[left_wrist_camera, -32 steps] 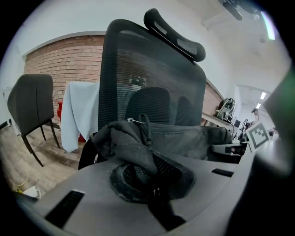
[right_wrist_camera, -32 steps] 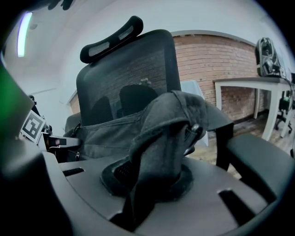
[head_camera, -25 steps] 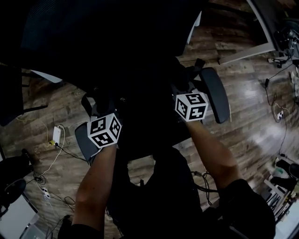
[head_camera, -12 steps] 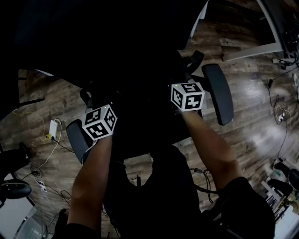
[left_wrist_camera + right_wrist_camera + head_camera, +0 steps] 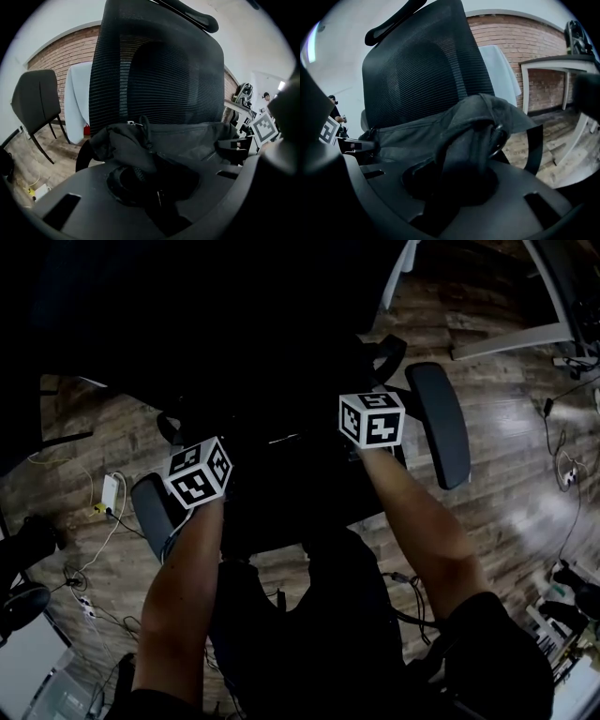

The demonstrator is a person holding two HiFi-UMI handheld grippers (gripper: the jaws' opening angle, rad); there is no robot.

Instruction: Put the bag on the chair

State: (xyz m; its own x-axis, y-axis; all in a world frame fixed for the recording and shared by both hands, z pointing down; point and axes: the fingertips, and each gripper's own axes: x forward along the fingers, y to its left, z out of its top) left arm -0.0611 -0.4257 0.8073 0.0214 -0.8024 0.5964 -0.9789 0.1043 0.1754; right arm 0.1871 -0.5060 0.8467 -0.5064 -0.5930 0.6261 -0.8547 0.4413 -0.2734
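Observation:
A black bag [image 5: 187,140] lies across the seat of a black mesh office chair [image 5: 159,70], against its backrest. My left gripper [image 5: 154,187] holds a bunched fold of the bag's left end between its jaws, which are opening. At the bag's right end, a strap and raised fold of the bag [image 5: 478,126] run down into my right gripper [image 5: 454,187], whose jaws are also opening. In the head view the left gripper [image 5: 208,448] and right gripper [image 5: 361,401] reach over the dark seat, between the armrests [image 5: 441,423].
A second dark chair [image 5: 35,101] and a white-draped table [image 5: 77,103] stand behind at the left. Cables and a power strip [image 5: 111,491] lie on the wooden floor. A white desk frame [image 5: 548,65] stands against the brick wall at the right.
Both grippers have moved forward over the seat toward the backrest, with the bag ends still in them.

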